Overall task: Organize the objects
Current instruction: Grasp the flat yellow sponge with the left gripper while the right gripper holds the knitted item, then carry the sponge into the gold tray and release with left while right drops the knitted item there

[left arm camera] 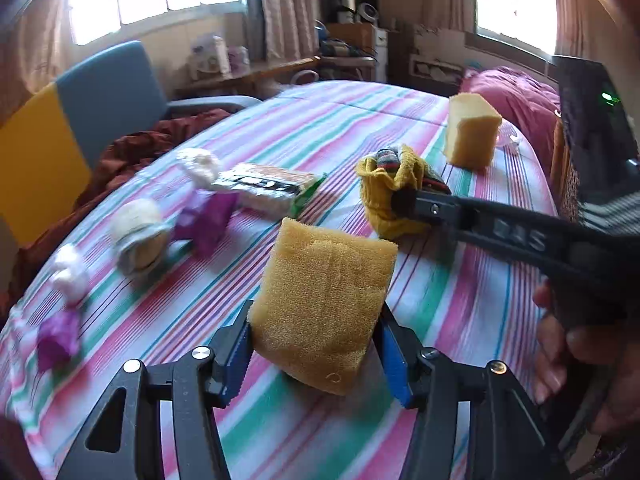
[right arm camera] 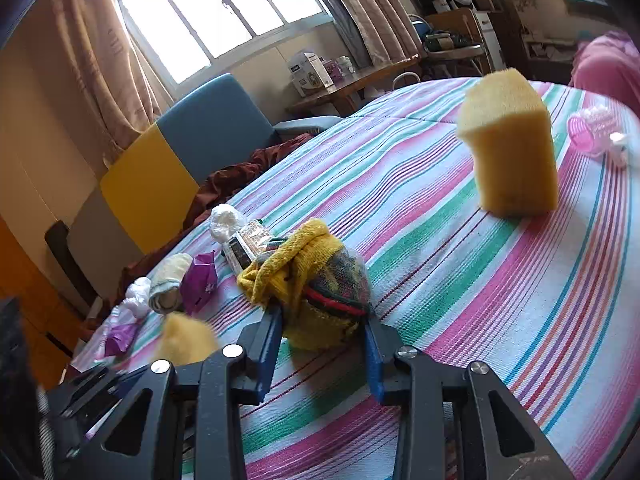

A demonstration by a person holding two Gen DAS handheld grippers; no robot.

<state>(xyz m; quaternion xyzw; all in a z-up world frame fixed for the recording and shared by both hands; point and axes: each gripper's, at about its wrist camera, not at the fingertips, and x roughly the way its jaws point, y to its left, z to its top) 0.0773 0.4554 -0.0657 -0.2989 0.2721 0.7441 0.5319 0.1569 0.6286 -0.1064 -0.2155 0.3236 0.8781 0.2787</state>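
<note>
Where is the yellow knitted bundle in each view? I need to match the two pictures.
Left wrist view: yellow knitted bundle right of centre, clamped at the right hand-held gripper tip.
Right wrist view: bundle lower centre, between that gripper's blue pads.
Shared landmark: upright sponge block behind it.

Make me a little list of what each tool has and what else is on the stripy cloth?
left tool: around a yellow sponge, pads at its sides
right tool: shut on a yellow knitted bundle
other sponge: standing alone, farther back
row at left: white roll, purple wrappers, packet
surface: striped cloth
</note>
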